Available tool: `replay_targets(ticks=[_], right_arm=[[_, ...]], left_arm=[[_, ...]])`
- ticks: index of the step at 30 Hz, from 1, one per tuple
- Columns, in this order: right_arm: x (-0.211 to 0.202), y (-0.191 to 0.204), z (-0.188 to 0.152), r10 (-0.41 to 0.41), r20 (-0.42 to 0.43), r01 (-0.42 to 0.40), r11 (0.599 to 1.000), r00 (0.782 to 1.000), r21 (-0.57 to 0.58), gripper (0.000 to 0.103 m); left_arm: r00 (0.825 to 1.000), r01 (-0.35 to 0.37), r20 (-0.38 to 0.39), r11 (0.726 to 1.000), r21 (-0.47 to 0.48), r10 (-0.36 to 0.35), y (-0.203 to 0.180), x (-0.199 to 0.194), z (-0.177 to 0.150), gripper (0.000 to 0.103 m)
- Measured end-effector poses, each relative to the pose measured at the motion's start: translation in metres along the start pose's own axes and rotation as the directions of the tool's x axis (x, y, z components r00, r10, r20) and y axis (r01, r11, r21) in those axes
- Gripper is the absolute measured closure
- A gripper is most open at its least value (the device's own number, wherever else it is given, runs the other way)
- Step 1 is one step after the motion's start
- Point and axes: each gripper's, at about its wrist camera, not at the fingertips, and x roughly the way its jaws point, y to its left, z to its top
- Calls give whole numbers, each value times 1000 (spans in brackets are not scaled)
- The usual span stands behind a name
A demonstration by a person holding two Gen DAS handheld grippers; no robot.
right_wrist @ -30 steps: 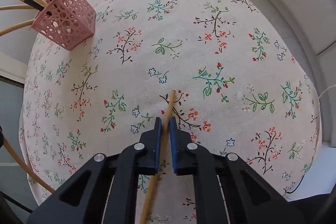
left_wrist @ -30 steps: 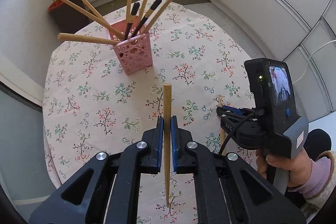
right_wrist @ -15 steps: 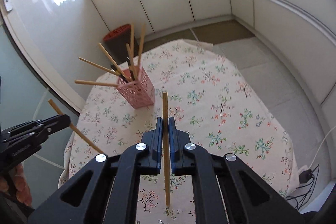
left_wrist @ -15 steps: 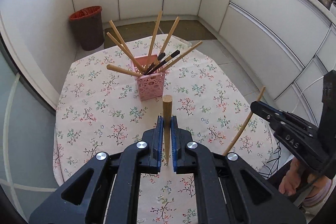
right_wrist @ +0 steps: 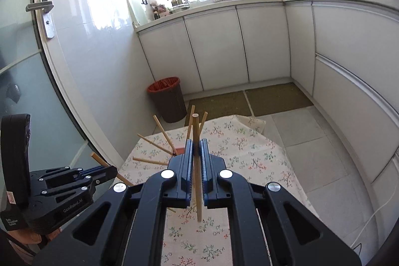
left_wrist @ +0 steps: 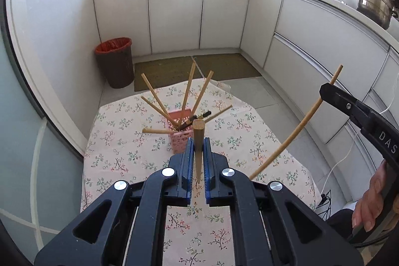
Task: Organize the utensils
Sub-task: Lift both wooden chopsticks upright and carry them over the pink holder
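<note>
1. Left gripper (left_wrist: 198,153) clamps a wooden chopstick (left_wrist: 198,138), blunt end up, high above the floral surface (left_wrist: 119,161).
2. Right gripper (right_wrist: 197,156) pinches a second chopstick (right_wrist: 197,181), near upright.
3. Beyond, the pink holder (left_wrist: 183,138) stands on the surface, chopsticks fanning out.
4. Farthest, a brown bin (left_wrist: 116,61) on the floor.

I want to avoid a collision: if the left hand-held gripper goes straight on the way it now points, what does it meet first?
Probably the pink holder with its fanned chopsticks, directly ahead of the left hand-held gripper; the depth is unclear.
</note>
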Motion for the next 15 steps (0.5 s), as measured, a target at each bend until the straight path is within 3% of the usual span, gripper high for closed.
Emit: replay_targets(ticks=[9,15], right_arm=[[-18,24,50,46,80,-42,998,996,-46,97],[-9,30,73,62,133,-57,998,989,-40,97]], left_arm=[[992,-47,119,999,-25,49,7,-29,43,97],[985,-60,160,996,-67,70,17,-24,71,97]])
